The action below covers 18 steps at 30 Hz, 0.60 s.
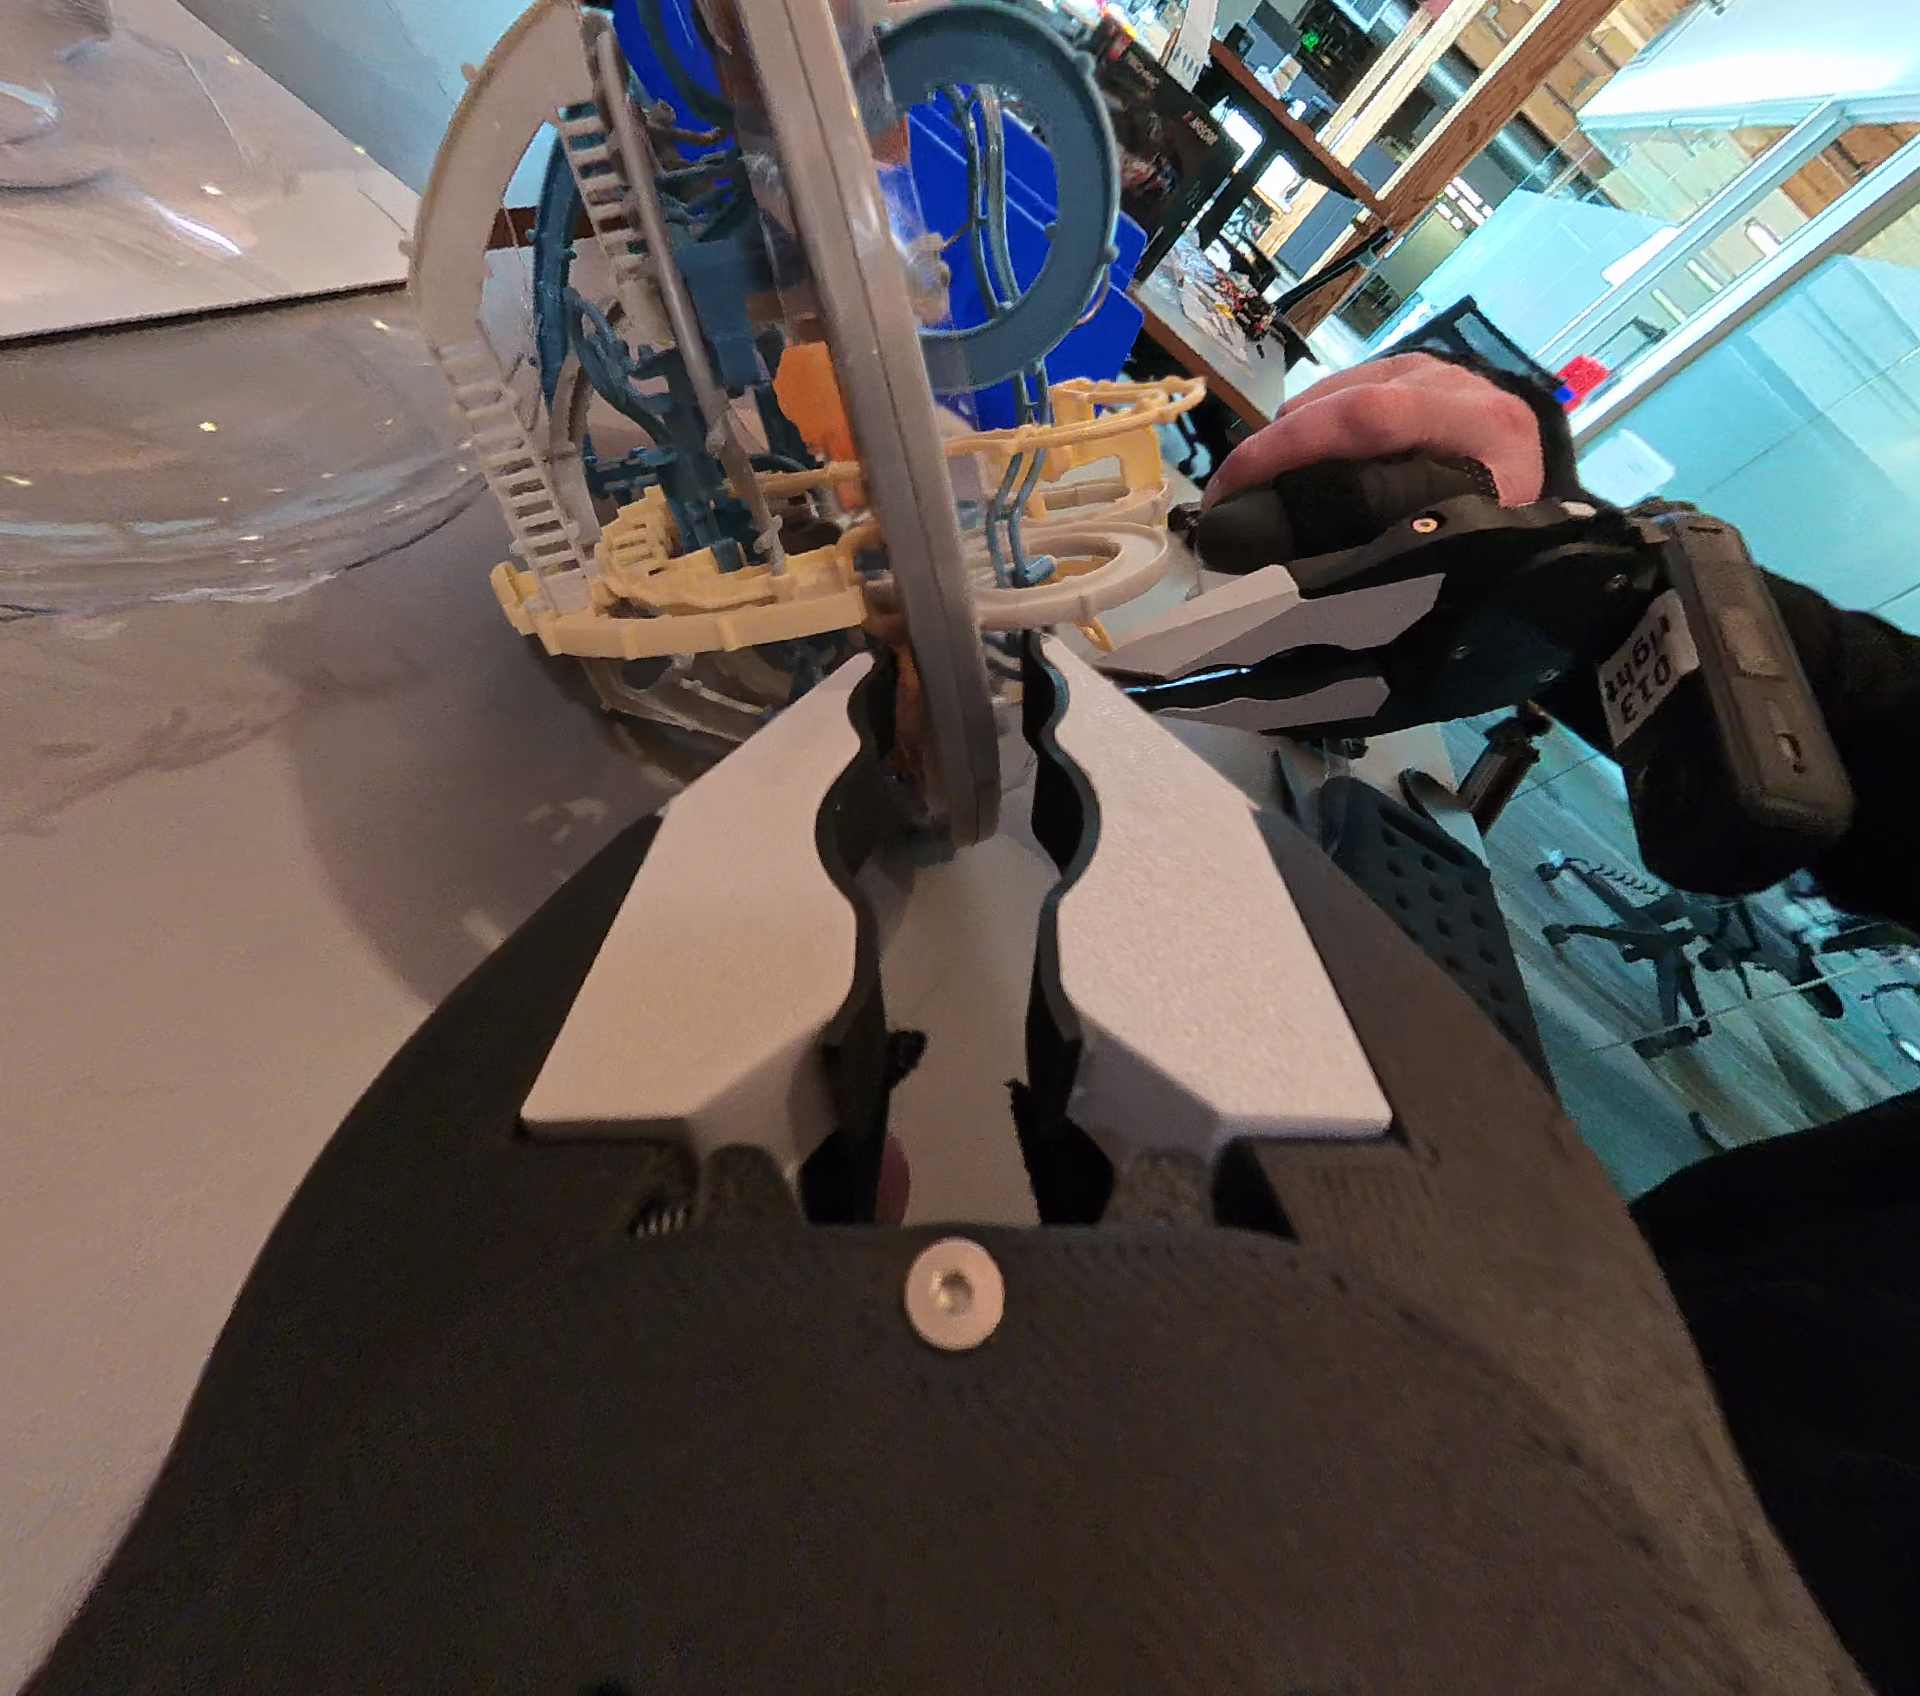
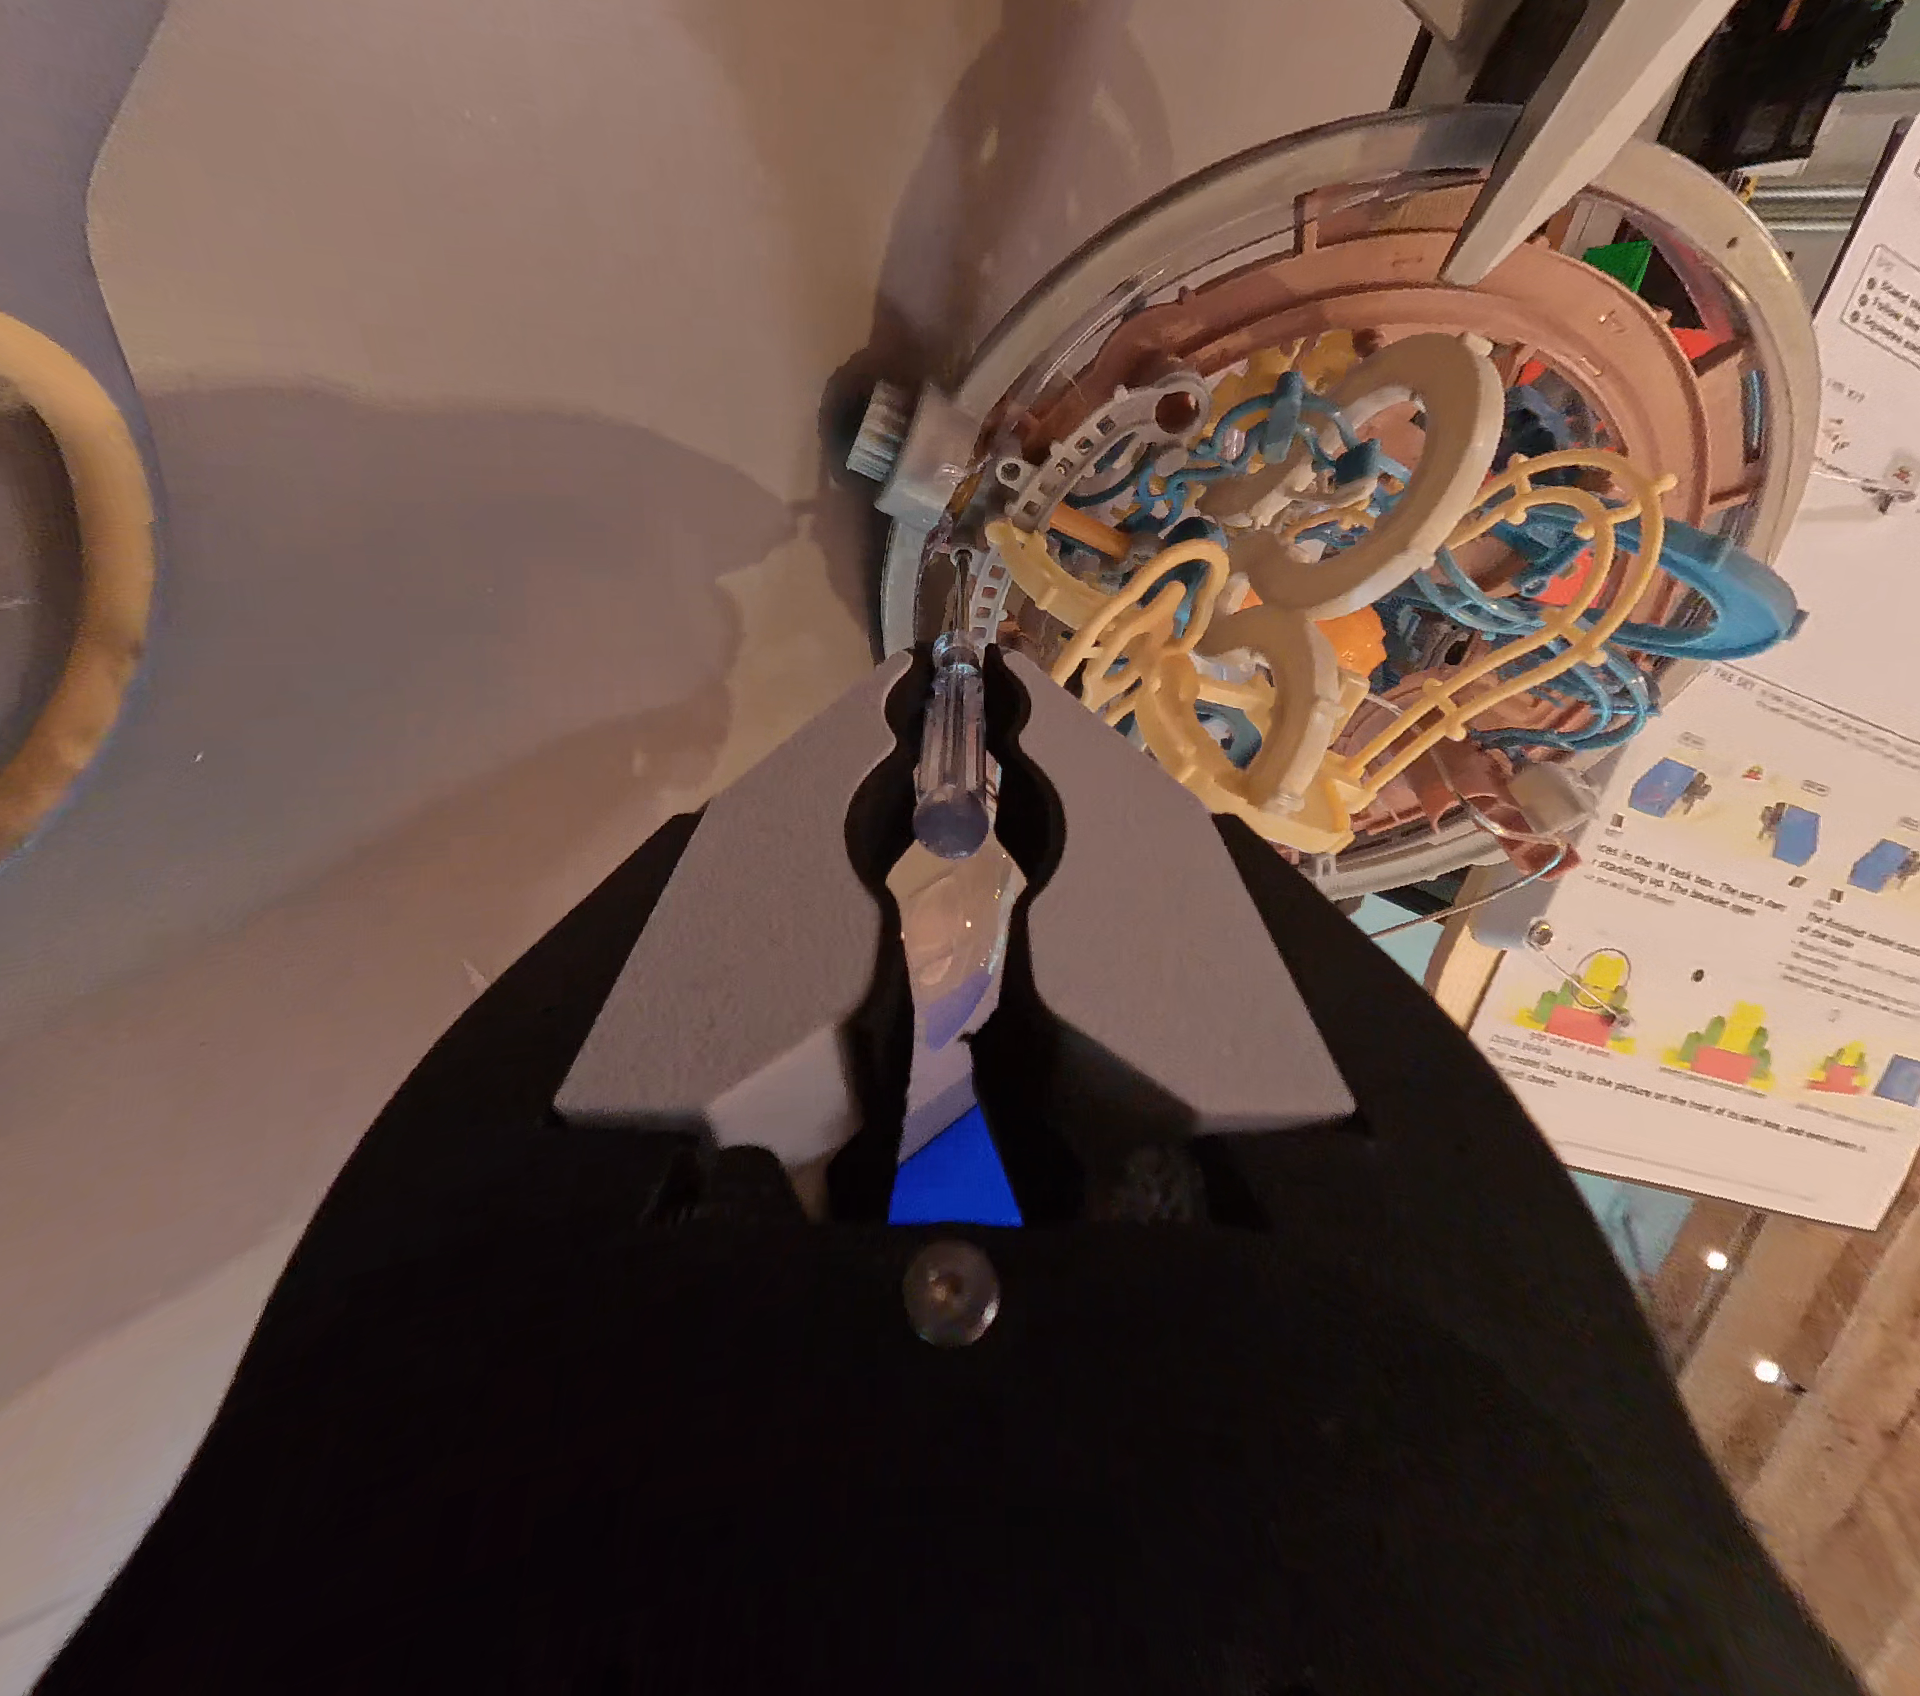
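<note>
I see a smooth grey table [image 1: 260,815] carrying everything. On it rests a maze toy [image 1: 748,441] of cream, blue and grey tracks. A clear dome [image 1: 208,462] lies just beside it, a white board [image 1: 187,192] behind that, and an instruction sheet [image 2: 1766,971] at the table's edge.

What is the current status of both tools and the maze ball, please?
Left tool clamped on maze ball's grey rim. Right tool shut on small clear-handled screwdriver, tip at rim edge. Maze ball on grey table, tracks exposed.
</note>
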### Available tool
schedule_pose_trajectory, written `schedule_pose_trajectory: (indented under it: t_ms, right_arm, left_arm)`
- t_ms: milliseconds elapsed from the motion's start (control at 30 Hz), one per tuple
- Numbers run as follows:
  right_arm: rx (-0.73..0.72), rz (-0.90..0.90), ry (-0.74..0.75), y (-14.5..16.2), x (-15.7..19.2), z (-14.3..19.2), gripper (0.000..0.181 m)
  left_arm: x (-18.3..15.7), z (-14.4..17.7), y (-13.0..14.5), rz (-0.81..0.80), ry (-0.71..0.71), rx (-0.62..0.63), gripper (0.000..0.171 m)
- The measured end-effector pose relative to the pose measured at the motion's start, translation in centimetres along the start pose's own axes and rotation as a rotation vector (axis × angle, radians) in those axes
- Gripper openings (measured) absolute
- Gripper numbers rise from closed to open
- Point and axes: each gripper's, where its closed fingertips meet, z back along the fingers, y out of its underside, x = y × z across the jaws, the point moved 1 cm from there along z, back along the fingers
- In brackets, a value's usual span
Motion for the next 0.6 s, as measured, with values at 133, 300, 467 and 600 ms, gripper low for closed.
schedule_pose_trajectory:
  t_ms: [133, 300, 467, 600]
  right_arm:
    - [-0.029, -0.091, -0.009, -0.1, -0.3, -0.1, 0.007]
    - [-0.053, -0.175, -0.001, -0.4, -0.5, -0.4, 0.007]
    - [-0.058, -0.222, -0.004, -0.3, -0.4, -0.4, 0.007]
    - [-0.057, -0.24, -0.006, -0.3, -0.4, -0.5, 0.007]
  left_arm:
    - [0.2, 1.6, -1.2, -0.08, -0.058, 0.046, 0.037]
    - [-1.5, 2.6, -7.1, -0.427, -0.172, 0.14, 0.084]
    - [-2.1, -3.4, -9.5, -0.814, -0.115, 0.315, 0.145]
    - [-2.4, -7.9, -9.5, -0.72, 0.079, 0.447, 0.155]
